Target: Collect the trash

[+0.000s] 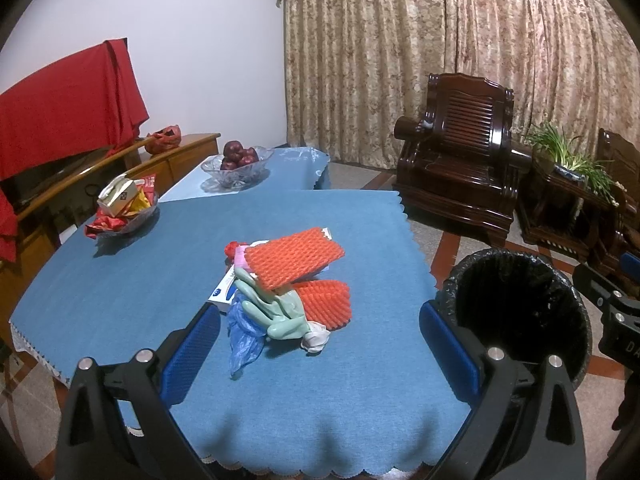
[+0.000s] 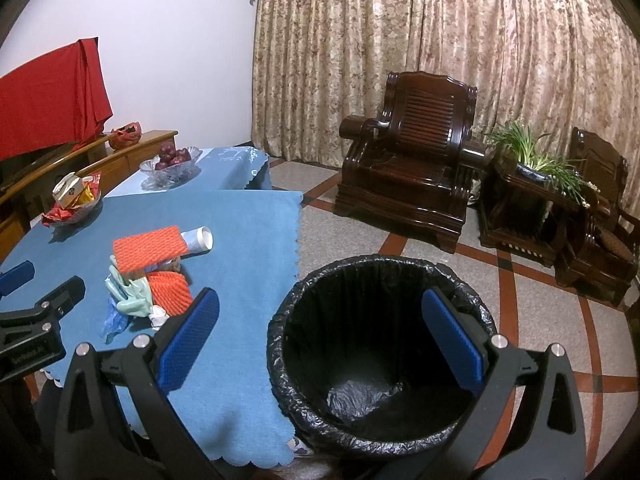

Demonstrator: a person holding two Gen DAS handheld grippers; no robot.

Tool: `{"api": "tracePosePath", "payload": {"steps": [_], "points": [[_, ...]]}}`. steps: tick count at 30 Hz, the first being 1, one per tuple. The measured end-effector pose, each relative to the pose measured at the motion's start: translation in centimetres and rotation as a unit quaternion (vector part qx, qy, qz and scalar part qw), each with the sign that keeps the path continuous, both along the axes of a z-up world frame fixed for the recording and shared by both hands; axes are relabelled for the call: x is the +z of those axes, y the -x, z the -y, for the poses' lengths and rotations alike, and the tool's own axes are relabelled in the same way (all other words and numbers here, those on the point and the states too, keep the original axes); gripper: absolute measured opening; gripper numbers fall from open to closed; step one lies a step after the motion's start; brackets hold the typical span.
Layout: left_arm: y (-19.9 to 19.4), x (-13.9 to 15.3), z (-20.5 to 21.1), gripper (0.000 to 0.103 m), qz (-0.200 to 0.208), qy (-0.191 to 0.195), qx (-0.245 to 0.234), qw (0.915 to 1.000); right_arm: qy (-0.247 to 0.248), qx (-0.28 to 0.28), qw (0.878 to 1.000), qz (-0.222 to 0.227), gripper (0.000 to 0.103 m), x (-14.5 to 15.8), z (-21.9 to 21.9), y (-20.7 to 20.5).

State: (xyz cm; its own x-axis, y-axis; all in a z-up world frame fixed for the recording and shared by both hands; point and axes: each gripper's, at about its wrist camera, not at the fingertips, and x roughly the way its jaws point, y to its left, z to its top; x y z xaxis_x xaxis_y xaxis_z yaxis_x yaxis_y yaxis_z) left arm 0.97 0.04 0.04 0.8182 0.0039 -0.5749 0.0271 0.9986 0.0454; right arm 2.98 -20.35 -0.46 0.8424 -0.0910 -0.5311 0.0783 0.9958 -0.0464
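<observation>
While both tongs (image 1: 320, 344) (image 2: 320, 336) gape empty, trash pile (image 1: 286, 280) sits mid-table, bin (image 2: 380, 344) beside table edge (image 2: 298, 240).

A table (image 1: 120, 288) is covered by a blue cloth (image 1: 320, 400). On it, a trash pile (image 1: 280, 284) of orange foam nets, a green glove and a blue bag is heaped; a snack dish (image 1: 124, 208) is set near the far left edge.

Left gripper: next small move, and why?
Probably ease the left gripper forward and down onto the near edge of the trash pile and close on the green glove. Both grippers are open and hold nothing, the pile sits right ahead between the left fingers, and the lined bin under the right gripper looks empty.
</observation>
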Motion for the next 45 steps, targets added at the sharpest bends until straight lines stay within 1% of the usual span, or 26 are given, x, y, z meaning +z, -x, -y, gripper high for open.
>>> {"api": "tracePosePath", "payload": {"steps": [21,26,44,45], "points": [[-0.1,0.1,0.1,0.097,-0.001,-0.001,0.001,1.0000,-0.002,0.000,1.000,-0.001,0.098,-0.3,0.2,-0.1],[0.4,-0.3,0.0,0.097,0.000,-0.001,0.001,1.0000,-0.002,-0.001,1.000,-0.002,0.098,-0.6,0.2,-0.1],[0.2,-0.4,0.2,0.097,-0.001,0.000,0.003,1.0000,-0.003,-0.001,1.000,-0.004,0.098,-0.5,0.3,-0.1],[0.6,-0.7,-0.3,0.097,-0.001,0.000,0.003,1.0000,-0.003,-0.001,1.000,-0.004,0.098,-0.5,0.3,-0.1]]}}
